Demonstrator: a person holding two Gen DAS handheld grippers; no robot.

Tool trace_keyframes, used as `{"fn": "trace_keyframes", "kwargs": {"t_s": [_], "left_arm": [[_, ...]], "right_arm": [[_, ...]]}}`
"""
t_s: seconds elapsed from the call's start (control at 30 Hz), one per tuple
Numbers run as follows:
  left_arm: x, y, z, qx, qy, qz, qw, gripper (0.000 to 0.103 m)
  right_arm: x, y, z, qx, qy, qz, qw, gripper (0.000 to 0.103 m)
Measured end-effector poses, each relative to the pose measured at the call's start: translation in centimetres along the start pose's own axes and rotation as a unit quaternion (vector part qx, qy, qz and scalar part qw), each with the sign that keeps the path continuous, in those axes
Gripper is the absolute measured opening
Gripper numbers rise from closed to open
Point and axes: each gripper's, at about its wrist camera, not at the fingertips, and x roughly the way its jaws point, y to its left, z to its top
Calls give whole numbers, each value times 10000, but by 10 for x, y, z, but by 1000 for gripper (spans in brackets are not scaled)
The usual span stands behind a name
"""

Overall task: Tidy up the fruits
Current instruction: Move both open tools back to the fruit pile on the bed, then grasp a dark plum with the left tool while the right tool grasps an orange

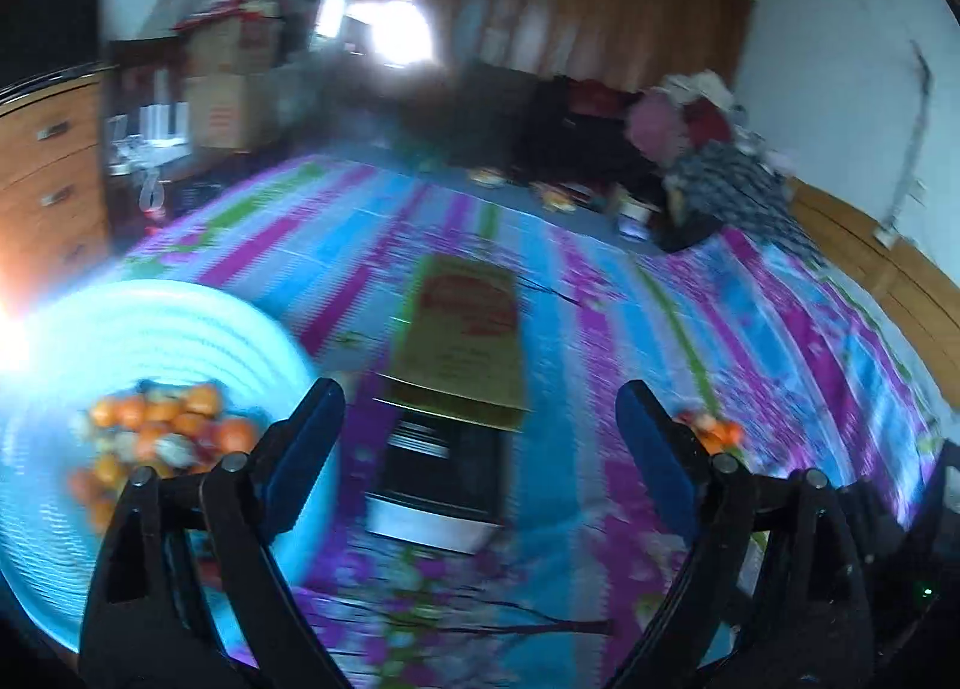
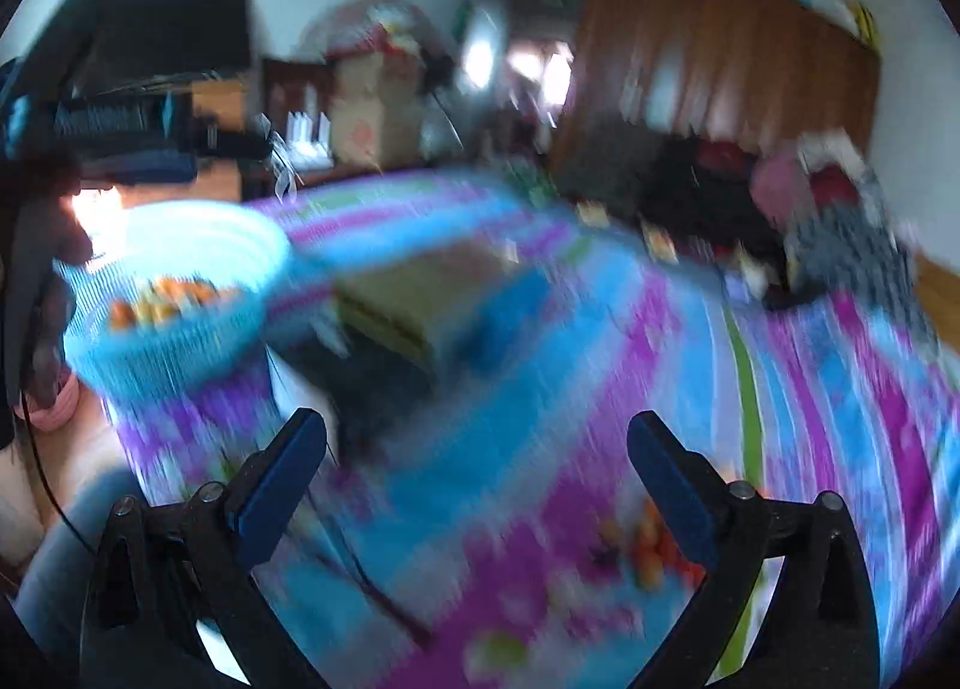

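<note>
A light blue basket sits at the left on the striped bedsheet, holding several oranges. My left gripper is open and empty, to the right of the basket. A few loose oranges lie on the sheet just past its right finger. In the right wrist view the basket with oranges is at the far left. My right gripper is open and empty above the sheet, with loose oranges beside its right finger. Both views are blurred.
A flat yellow-green box on a dark box lies on the bed ahead of the left gripper; the yellow-green box also shows in the right wrist view. Piled clothes sit at the bed's far right. Drawers stand at left.
</note>
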Motion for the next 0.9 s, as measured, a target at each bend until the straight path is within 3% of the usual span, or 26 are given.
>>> {"fn": "trace_keyframes", "kwargs": {"t_s": [0.1, 0.2, 0.3, 0.37, 0.5, 0.63, 0.9], "left_arm": [[32, -33, -20, 293, 541, -314, 9976, 93], [69, -59, -41, 475, 1222, -547, 9899, 92], [88, -75, -58, 491, 1611, -589, 9840, 92], [94, -82, -69, 489, 1810, -559, 9807, 92], [105, -82, -85, 460, 2146, -441, 9746, 92], [115, -83, -90, 534, 2332, -386, 9702, 91], [141, -104, -94, 703, 2549, -543, 9629, 91]], "right_arm": [[5, -36, -46, 514, 888, 62, 9947, 102], [0, -60, -88, 844, 1337, -60, 9874, 96], [-1, -90, -111, 1252, 1462, -129, 9812, 88], [4, -123, -127, 1682, 1483, -71, 9745, 68], [26, -189, -149, 2205, 1470, -265, 9639, 68], [72, -233, -151, 2139, 1584, -379, 9632, 69], [139, -255, -162, 1857, 1891, -43, 9642, 69]]}}
